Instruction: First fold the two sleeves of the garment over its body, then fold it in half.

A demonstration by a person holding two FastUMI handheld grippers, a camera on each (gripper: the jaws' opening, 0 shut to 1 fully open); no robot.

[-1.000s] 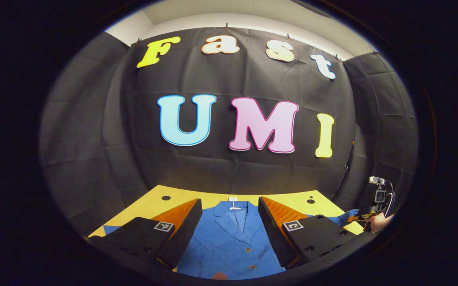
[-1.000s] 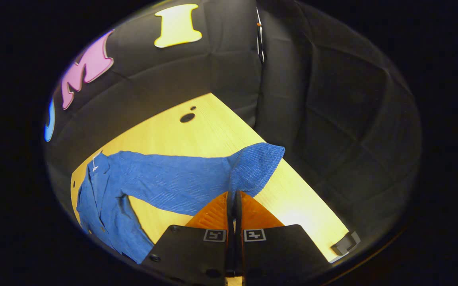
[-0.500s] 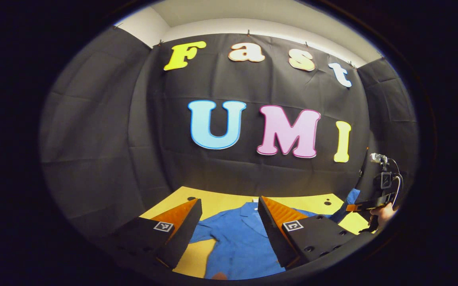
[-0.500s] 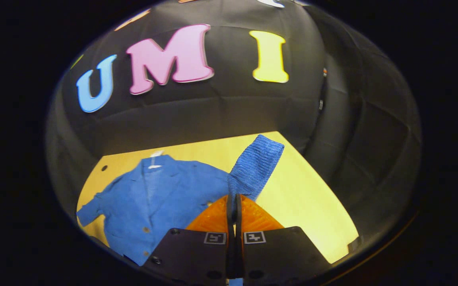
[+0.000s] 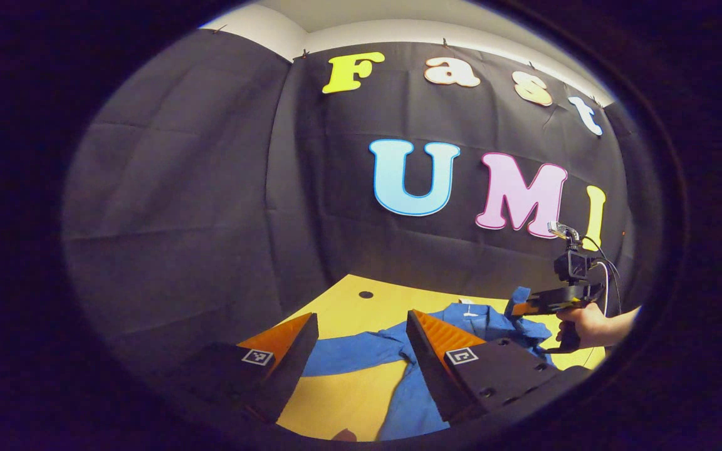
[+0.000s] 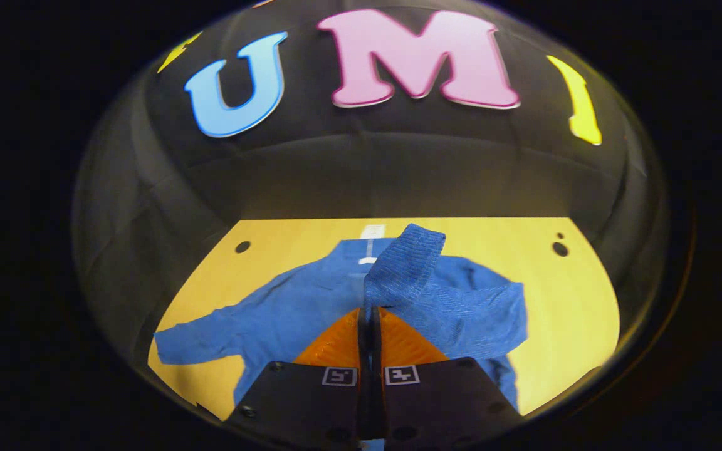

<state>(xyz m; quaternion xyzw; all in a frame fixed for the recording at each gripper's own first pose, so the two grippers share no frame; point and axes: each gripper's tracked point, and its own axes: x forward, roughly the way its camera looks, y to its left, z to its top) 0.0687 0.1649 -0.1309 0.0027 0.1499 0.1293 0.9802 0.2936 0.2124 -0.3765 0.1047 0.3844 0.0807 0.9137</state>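
Right gripper (image 6: 370,313) is clamping the ribbed blue sleeve (image 6: 406,263), now carrying it from the yellow wooden table's (image 6: 574,294) side to over the blue jacket's (image 6: 311,300) chest: first fold nearly laid. Left gripper (image 5: 361,326) is hovering wide, empty, now facing the other sleeve (image 5: 348,356).

Black cloth (image 5: 210,188) hangs as the booth's wall on the back and both sides, creased in a grid of fold lines and clipped along its top edge. Above it runs a strip of pale wall (image 5: 398,28) and ceiling. Below stands a yellow wooden tabletop (image 6: 574,294), brightly lit from above, its far edge meeting the cloth. Small dark round holes (image 6: 560,248) sit near its far corners, one at the left (image 6: 242,247) and a pair at the right.
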